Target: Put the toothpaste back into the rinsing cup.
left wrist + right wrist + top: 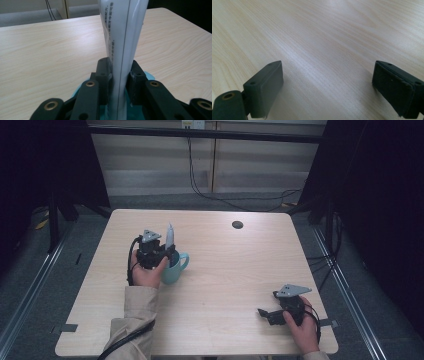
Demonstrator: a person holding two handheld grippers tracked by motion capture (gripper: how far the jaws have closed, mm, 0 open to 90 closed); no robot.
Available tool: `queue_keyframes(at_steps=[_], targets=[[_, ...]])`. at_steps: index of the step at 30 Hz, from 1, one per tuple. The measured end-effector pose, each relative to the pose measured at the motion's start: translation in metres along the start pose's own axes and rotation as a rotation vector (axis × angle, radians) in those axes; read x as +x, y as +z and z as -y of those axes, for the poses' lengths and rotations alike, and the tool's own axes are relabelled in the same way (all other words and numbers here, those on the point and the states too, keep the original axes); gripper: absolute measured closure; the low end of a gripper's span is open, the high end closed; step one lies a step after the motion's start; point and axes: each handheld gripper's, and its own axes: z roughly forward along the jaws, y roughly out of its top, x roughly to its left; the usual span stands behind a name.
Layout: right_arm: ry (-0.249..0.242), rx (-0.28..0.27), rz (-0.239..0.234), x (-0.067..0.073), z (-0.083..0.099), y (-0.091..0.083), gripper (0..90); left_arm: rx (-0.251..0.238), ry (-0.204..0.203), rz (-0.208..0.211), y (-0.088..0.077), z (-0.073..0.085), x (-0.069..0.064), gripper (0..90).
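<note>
Overhead, a pale wood-grain table (240, 270) stands on grey carpet, with a small dark round grommet (237, 224) near its far edge, black cables (220, 195) trailing down a light panelled wall beyond, and dark curtains to either side. Toward the table's left half sits a teal mug (176, 266), upright, its handle turned to the right. A white tube (170, 236) with small printed text stands in the mug, its long axis close to vertical, the flat crimped end pointing up and leaning slightly away from the person, the lower end down inside the cup. The left gripper (169, 254), held in the person's left hand (148, 274) right against the mug's near-left side, has its jaws closed onto the tube just above the rim; in the left gripper view the tube (122, 50) rises between the two pads, both pressed to it, with the teal rim (149, 74) showing beneath. The right gripper (266, 314) rests low near the table's near-right corner in the right hand (306, 326), well apart from the mug, its jaws spread wide with nothing between them but bare tabletop (322, 50).
</note>
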Motion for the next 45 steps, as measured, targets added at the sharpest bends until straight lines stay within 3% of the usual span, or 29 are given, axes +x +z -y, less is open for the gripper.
queue_keyframes(at_steps=[22,45], targets=[[0.000,0.000,0.000,0.0000,0.0000,0.0000,9.5,0.005,0.028,0.014,-0.0062,0.0040,-0.0057,73.6],[0.000,0.000,0.000,0.0000,0.0000,0.0000,9.5,0.002,0.010,0.023,-0.0055,0.0042,-0.0064,71.0]])
